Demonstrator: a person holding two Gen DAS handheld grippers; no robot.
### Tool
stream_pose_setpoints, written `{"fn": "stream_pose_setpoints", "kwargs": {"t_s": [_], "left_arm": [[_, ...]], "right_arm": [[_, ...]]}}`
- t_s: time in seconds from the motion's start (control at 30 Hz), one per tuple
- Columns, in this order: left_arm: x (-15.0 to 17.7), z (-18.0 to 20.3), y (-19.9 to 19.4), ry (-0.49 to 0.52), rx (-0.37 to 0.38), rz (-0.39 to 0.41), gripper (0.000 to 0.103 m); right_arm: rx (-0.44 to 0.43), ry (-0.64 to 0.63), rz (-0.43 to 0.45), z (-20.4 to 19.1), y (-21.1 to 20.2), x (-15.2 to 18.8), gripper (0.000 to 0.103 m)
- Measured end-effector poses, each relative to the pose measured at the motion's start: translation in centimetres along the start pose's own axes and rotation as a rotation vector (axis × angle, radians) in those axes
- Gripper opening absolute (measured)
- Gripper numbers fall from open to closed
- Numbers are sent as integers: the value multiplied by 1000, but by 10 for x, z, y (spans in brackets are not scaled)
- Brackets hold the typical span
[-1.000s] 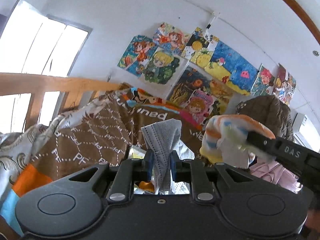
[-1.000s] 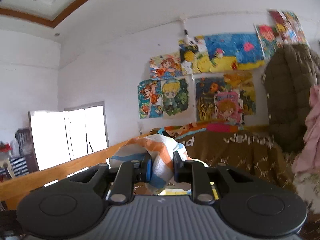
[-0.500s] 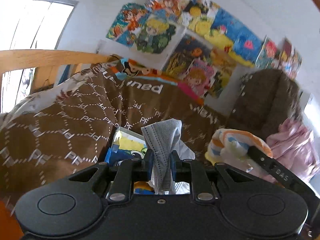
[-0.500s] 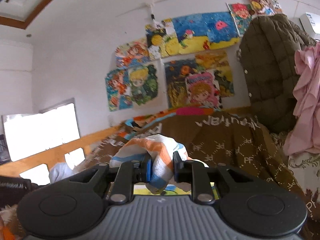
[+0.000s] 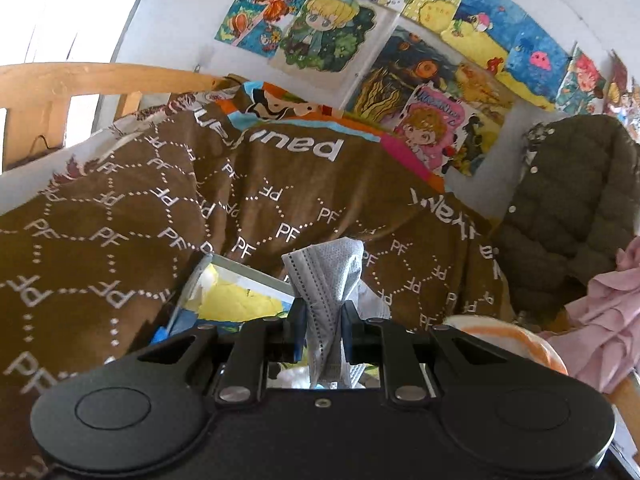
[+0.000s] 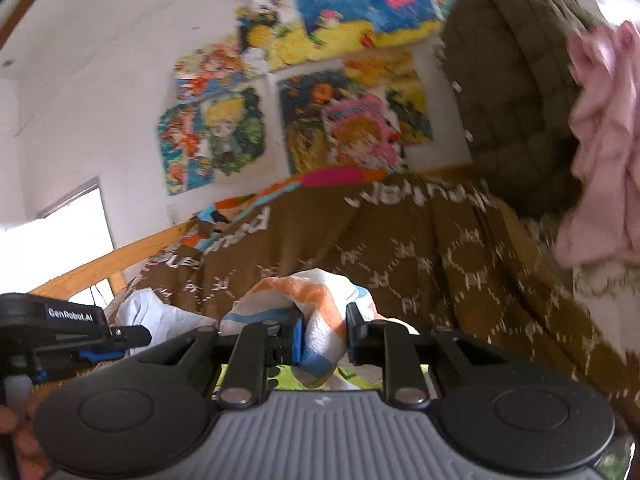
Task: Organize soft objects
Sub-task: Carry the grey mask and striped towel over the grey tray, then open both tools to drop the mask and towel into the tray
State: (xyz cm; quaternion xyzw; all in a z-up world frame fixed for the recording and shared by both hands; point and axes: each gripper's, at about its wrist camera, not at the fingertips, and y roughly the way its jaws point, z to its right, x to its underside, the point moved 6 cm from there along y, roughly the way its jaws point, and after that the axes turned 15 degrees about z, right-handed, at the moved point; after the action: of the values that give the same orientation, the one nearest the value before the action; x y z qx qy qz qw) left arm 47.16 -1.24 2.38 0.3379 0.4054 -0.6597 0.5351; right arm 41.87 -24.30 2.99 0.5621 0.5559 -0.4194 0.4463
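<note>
My left gripper (image 5: 323,330) is shut on a grey face mask (image 5: 326,280), which sticks up between its blue pads, held above the bed. My right gripper (image 6: 324,334) is shut on an orange, blue and white striped cloth (image 6: 308,300). That cloth shows in the left wrist view (image 5: 508,340) at the lower right. The left gripper's body shows in the right wrist view (image 6: 60,328) at the far left, level with mine. A container with yellow and blue items (image 5: 236,300) lies just below and left of the mask.
A brown patterned blanket (image 5: 160,216) covers the bed ahead. A wooden bed rail (image 5: 80,80) runs at the left. A dark quilted jacket (image 5: 572,208) and pink garment (image 5: 604,320) hang at the right. Posters (image 5: 340,32) cover the wall.
Both grippers have tilted downward towards the bed, keeping their cloths. The blanket now fills more of both views. The striped cloth has dropped lower in the left wrist view.
</note>
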Motion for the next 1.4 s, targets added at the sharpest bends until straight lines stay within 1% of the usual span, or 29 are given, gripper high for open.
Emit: {"fn": "stream_pose_setpoints", "kwargs": {"t_s": [0.13, 0.3, 0.37, 0.43, 0.53, 0.6, 0.8, 0.93, 1.07, 1.13, 1.17, 1.2, 1.23, 1.27, 1.33, 1.4], "left_arm": [[13, 5, 27, -18, -17, -16, 19], [29, 11, 45, -38, -20, -41, 19], [36, 14, 51, -35, -16, -56, 19], [43, 17, 55, -11, -16, -82, 19], [55, 18, 61, 22, -36, -127, 19], [59, 15, 61, 25, -52, -138, 19], [62, 13, 57, 30, -73, -148, 19], [62, 15, 56, 49, -85, -155, 22], [62, 15, 56, 40, -98, -171, 26], [61, 15, 55, 43, -101, -169, 33], [61, 15, 53, 45, -102, -167, 34], [60, 16, 52, 46, -101, -168, 35], [60, 16, 51, 48, -100, -169, 38], [59, 17, 49, 52, -102, -172, 40], [57, 18, 45, 58, -108, -174, 42], [52, 18, 38, 56, -118, -179, 44]], "right_arm": [[25, 69, -36, 22, 12, 11, 23], [13, 86, -53, 29, 22, 20, 23], [13, 94, -75, 28, 27, 26, 23], [14, 92, -112, 26, 31, 34, 23], [28, 85, -167, 25, 34, 49, 24], [34, 87, -196, 25, 35, 55, 24], [34, 111, -231, 24, 33, 57, 29], [40, 121, -236, 28, 35, 55, 34], [49, 137, -237, 30, 35, 53, 39], [45, 138, -235, 28, 34, 51, 42], [43, 137, -233, 28, 33, 50, 42], [40, 137, -231, 27, 33, 49, 46], [39, 137, -230, 27, 32, 47, 52], [39, 137, -229, 26, 30, 46, 55], [35, 122, -220, 23, 25, 41, 65], [30, 104, -202, 20, 18, 32, 70]]}}
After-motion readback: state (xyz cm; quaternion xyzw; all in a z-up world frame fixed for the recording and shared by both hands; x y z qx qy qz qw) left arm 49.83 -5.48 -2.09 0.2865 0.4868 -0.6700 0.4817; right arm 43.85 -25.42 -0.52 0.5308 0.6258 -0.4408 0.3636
